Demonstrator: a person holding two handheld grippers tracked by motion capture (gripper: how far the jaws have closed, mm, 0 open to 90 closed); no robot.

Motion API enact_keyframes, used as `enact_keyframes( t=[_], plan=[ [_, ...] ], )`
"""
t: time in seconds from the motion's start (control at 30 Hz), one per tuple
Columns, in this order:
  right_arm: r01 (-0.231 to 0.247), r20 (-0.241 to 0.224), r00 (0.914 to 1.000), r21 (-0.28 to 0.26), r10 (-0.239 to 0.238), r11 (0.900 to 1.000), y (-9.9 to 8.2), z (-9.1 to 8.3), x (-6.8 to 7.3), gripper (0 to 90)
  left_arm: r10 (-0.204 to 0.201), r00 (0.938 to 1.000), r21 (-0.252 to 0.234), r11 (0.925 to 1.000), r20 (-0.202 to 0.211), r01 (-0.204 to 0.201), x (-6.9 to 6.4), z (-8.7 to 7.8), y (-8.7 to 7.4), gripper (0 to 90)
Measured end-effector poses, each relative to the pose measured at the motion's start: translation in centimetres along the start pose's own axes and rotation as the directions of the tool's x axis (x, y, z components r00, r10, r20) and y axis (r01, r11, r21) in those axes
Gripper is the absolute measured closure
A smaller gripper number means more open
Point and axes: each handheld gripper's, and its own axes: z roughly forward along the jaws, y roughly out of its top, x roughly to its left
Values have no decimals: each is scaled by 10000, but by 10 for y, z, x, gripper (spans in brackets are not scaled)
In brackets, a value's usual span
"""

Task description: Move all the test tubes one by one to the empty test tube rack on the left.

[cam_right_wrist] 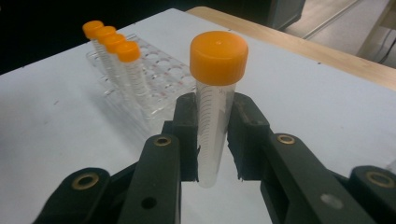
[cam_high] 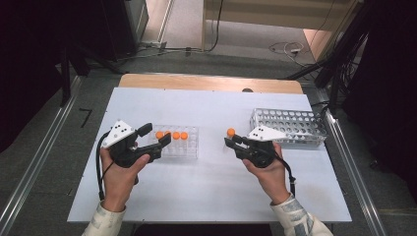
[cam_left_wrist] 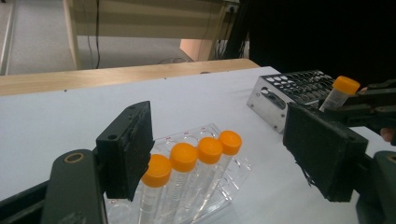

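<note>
High view shows my right gripper (cam_high: pixel 230 139) pinching an orange-capped tube (cam_high: pixel 230 132) upright between the clear rack (cam_high: pixel 191 147), which holds four capped tubes (cam_high: pixel 171 135), and the metal rack (cam_high: pixel 290 125); my left gripper (cam_high: pixel 157 135) hangs spread beside the clear rack.

The high view looks forward and down on my white rectangular table (cam_high: pixel 206 196) from above my side, far enough to take in the floor around it. The left gripper view rides low and close behind the clear plastic tube rack (cam_left_wrist: pixel 205 186) with its four orange-capped tubes, facing past it toward the perforated metal rack (cam_left_wrist: pixel 280 93). The right gripper view sits near the tabletop, facing the clear rack (cam_right_wrist: pixel 163 79) from its other side. All three views share that clear rack.
</note>
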Motion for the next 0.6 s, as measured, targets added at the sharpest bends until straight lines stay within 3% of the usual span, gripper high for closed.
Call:
enact_keyframes(
  t=[0.27,0.6],
  plan=[
    [337,-638,9974,256,-320,9991,-3,11,21,719,358,9986,89,9993,391,-361,-16,2,0,255],
    [762,-1316,9889,540,-686,9956,-7,26,46,719,903,9896,549,9938,1116,-969,-42,13,-7,274]
  ],
)
